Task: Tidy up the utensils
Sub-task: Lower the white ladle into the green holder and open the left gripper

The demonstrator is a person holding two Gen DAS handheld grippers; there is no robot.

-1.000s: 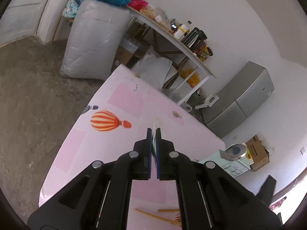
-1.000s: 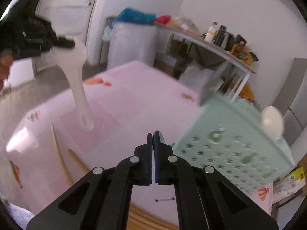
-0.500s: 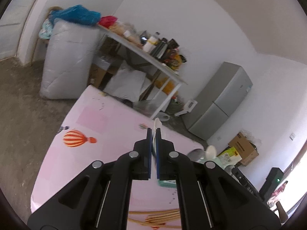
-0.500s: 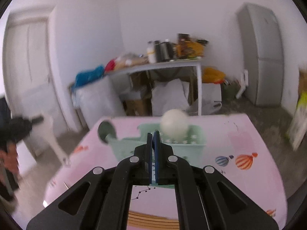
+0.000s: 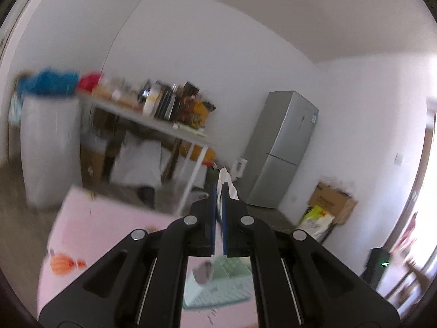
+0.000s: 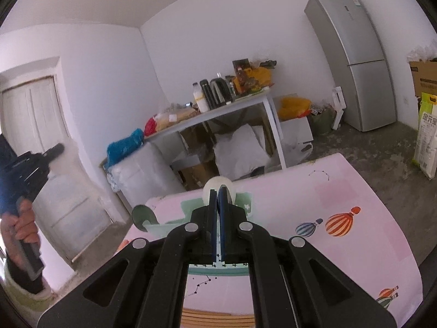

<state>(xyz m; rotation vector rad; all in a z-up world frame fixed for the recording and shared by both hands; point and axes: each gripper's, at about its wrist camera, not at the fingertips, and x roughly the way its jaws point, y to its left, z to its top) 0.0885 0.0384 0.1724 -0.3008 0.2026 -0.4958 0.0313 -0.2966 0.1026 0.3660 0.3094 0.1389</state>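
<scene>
Holding a white spoon (image 5: 224, 184) by its handle, the left tool (image 5: 217, 199) is clamped tight, with the handle poking out past the tips at frame centre and the bowl end out of sight. The right tool (image 6: 217, 205) is fully closed on nothing, aimed level at the green basket (image 6: 240, 199) at centre on the pink counter (image 6: 341, 191). Judged: in the left view the basket (image 5: 218, 287) lies below the tips at lower centre, so the spoon must come down with its long axis upright; the empty right tool is nearer.
</scene>
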